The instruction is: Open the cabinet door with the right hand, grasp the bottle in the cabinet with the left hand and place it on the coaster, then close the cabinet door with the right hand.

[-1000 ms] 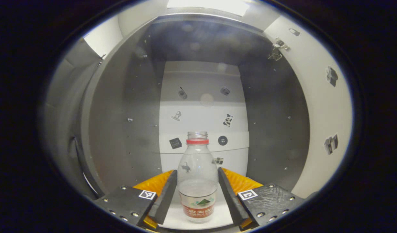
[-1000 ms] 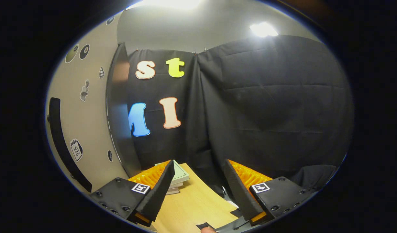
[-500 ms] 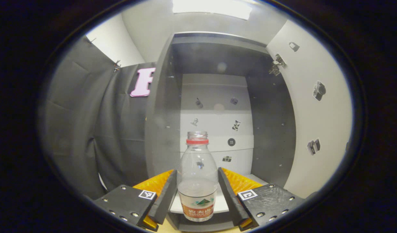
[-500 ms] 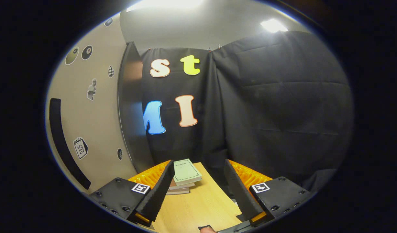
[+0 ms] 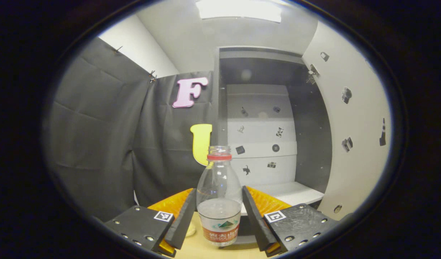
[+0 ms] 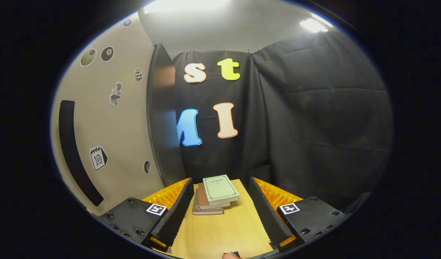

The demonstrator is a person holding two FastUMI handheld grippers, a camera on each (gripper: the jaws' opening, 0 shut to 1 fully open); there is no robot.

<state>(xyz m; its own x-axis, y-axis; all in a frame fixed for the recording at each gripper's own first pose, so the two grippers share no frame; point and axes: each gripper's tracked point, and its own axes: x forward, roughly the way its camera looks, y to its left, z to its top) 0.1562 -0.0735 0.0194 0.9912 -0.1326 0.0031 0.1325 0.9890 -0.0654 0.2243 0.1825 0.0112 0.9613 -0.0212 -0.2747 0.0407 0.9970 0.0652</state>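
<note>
In the left gripper view, the left gripper (image 5: 219,210) has its jaws clamped on the water bottle (image 5: 219,196), which stands upright between them, clear of the open cabinet (image 5: 274,136) beyond and right, presumably for carrying to the coaster. In the right gripper view, the right gripper (image 6: 218,208) waits with jaws apart and empty over the tabletop (image 6: 220,233); a stack of books (image 6: 215,194) lies ahead between them, the cabinet door (image 6: 109,118) to their left, likely kept near for closing.
</note>
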